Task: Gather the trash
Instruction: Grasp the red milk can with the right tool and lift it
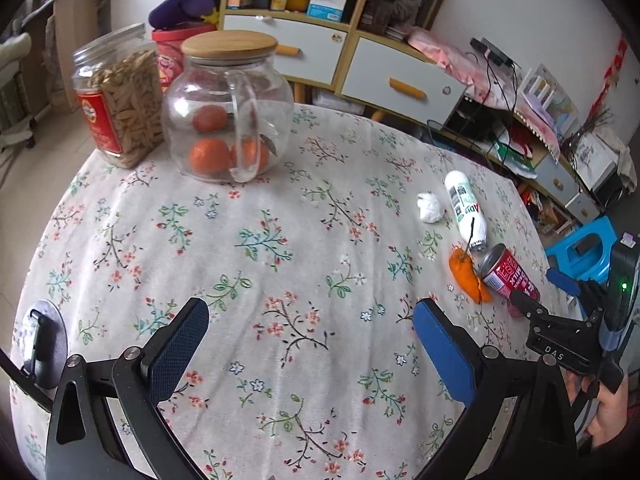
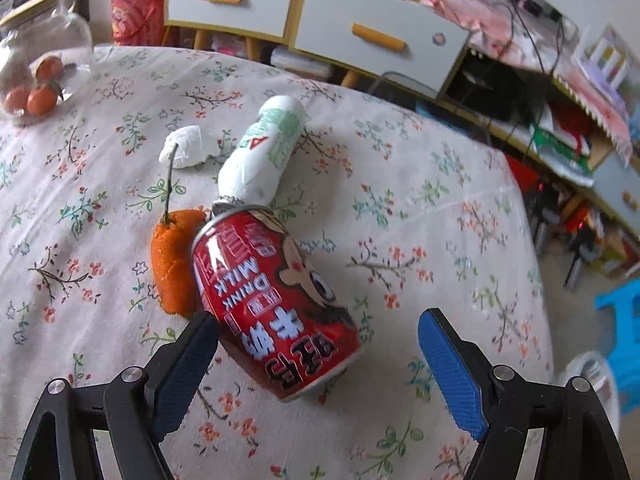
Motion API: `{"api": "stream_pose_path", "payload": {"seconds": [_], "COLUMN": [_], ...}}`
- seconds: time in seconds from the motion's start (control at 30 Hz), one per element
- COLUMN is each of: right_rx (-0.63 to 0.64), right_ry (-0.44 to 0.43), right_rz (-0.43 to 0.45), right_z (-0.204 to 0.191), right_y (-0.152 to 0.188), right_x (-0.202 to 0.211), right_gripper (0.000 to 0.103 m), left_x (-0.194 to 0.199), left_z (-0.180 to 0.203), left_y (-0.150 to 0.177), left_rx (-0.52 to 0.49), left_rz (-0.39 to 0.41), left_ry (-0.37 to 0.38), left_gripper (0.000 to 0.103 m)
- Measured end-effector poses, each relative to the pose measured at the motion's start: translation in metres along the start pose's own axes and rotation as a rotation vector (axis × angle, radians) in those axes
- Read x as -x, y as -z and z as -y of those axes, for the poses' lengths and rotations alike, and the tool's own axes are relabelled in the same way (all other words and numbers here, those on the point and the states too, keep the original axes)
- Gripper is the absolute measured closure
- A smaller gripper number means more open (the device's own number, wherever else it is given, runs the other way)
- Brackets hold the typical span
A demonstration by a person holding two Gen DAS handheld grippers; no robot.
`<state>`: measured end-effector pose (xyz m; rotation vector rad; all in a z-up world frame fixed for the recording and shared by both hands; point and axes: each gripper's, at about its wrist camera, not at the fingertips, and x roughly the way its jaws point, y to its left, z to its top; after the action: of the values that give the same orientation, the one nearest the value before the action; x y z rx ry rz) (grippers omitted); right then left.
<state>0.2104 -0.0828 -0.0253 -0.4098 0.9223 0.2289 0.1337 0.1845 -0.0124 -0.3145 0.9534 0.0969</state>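
A red milk drink can (image 2: 272,300) lies on its side on the floral tablecloth (image 2: 420,200). An orange peel with a stem (image 2: 174,256) touches its left side. A white bottle (image 2: 264,152) lies just beyond the can, and a crumpled white tissue (image 2: 184,148) lies left of the bottle. My right gripper (image 2: 318,320) is open, with the can's near end between its fingers. My left gripper (image 1: 312,316) is open and empty over the middle of the table. The can (image 1: 508,276), peel (image 1: 468,276), bottle (image 1: 466,208) and tissue (image 1: 430,208) lie to its right, with the right gripper (image 1: 536,300) at the can.
A glass jar with oranges and a wooden lid (image 1: 228,112) and a plastic jar of snacks (image 1: 120,96) stand at the table's far left. A cabinet with drawers (image 1: 360,60) stands behind. A blue stool (image 2: 620,320) stands off the right table edge.
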Motion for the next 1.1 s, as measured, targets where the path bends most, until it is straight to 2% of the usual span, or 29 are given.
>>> {"api": "stream_pose_path", "payload": {"seconds": [0.03,0.13,0.2,0.23,0.3,0.33,0.53,0.57,0.6,0.67,0.7,0.83,0.9,1.1], "right_rx": [0.004,0.004,0.003,0.014,0.03,0.027,-0.061,-0.077,-0.087,-0.104,-0.107,-0.083,-0.054,-0.029], "right_ry": [-0.006,-0.047,-0.074,-0.06,-0.051,-0.059,-0.152,-0.166,-0.171,-0.163,-0.153,-0.139,-0.131,-0.166], "right_rz": [0.007,0.013,0.014,0.028,0.045,0.047,0.015,0.014,0.01,0.014,0.028,0.03,0.023,-0.039], "right_z": [-0.001,-0.004,-0.007,-0.01,-0.013,-0.013,0.004,0.008,0.01,0.016,0.018,0.017,0.012,-0.003], "right_y": [0.0,0.0,0.001,0.001,0.001,0.001,0.011,0.012,0.013,0.016,0.016,0.012,0.007,0.002], "right_x": [0.001,0.001,0.001,0.003,0.009,0.011,0.018,0.02,0.021,0.023,0.024,0.02,0.011,-0.023], "right_gripper": [0.025,0.043,0.066,0.071,0.094,0.095,0.095,0.087,0.068,0.043,0.04,0.038,0.033,0.034], "left_x": [0.001,0.003,0.002,0.001,0.0,-0.001,-0.002,-0.001,-0.001,-0.001,-0.001,-0.005,-0.008,-0.013], "left_z": [0.0,0.0,0.003,0.003,0.004,0.006,0.017,0.019,0.02,0.022,0.022,0.021,0.021,0.024], "left_y": [0.0,0.001,0.002,0.003,0.006,0.007,0.011,0.011,0.01,0.01,0.009,0.009,0.009,0.009], "left_rx": [0.001,-0.009,-0.017,-0.018,-0.019,-0.021,-0.045,-0.05,-0.054,-0.063,-0.064,-0.053,-0.055,-0.065], "left_rz": [0.001,0.006,0.005,0.004,0.0,-0.003,-0.013,-0.01,-0.008,-0.005,-0.005,-0.019,-0.025,-0.038], "left_ry": [-0.001,-0.006,-0.013,-0.017,-0.022,-0.023,-0.021,-0.019,-0.018,-0.02,-0.022,-0.021,-0.024,-0.027], "left_gripper": [0.0,0.0,0.0,0.0,0.0,0.0,0.0,0.0,0.0,0.0,0.0,0.0,0.0,0.0]}}
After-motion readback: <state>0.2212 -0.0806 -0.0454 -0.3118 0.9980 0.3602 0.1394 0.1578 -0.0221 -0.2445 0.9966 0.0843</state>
